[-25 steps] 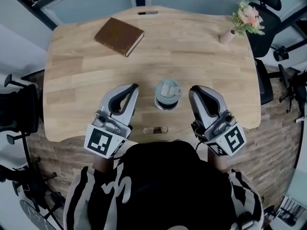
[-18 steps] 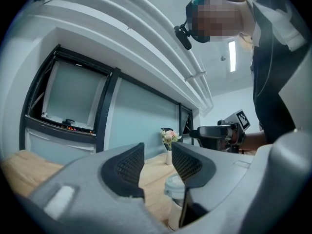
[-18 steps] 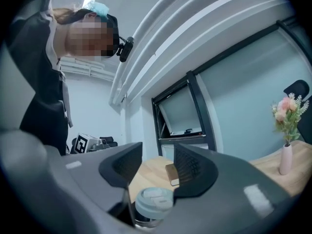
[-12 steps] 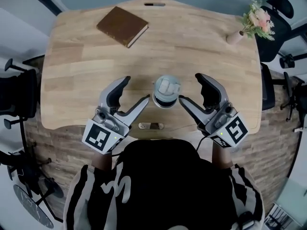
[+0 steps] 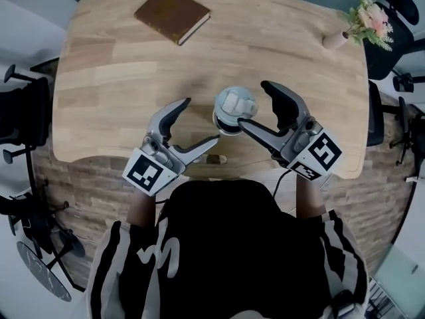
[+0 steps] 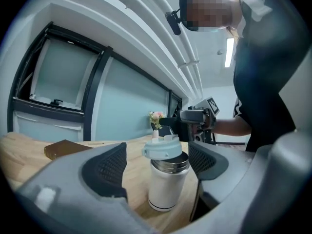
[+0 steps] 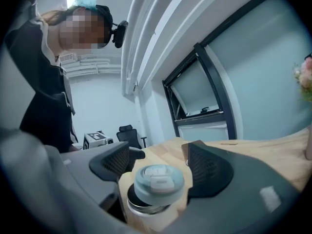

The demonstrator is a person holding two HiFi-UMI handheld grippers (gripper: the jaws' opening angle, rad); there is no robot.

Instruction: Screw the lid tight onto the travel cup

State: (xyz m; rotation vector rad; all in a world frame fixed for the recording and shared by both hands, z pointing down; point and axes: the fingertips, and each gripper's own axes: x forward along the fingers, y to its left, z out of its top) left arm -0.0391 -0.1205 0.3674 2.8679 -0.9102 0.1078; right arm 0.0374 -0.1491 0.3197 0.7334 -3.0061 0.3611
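A white travel cup (image 5: 229, 119) stands near the front edge of the wooden table (image 5: 119, 78). Its pale blue lid (image 5: 236, 102) rests askew on the steel rim, tilted in the left gripper view (image 6: 164, 147). My left gripper (image 5: 199, 121) sits just left of the cup, and its jaws have just been opening with nothing pressed between them. My right gripper (image 5: 253, 105) is at the cup's right, jaws also just opened wide, its near fingertip (image 5: 242, 123) close by the cup. In the right gripper view the lid (image 7: 158, 181) lies low between the pads, untouched.
A brown book (image 5: 172, 13) lies at the table's far left. A small vase of flowers (image 5: 364, 24) stands at the far right corner. Black office chairs (image 5: 20, 128) flank the table. The person's dark torso (image 5: 232, 258) is right behind the front edge.
Both grippers went from shut to wide open and sank toward the table, closing in on either side of the cup. The cup and lid stayed put.
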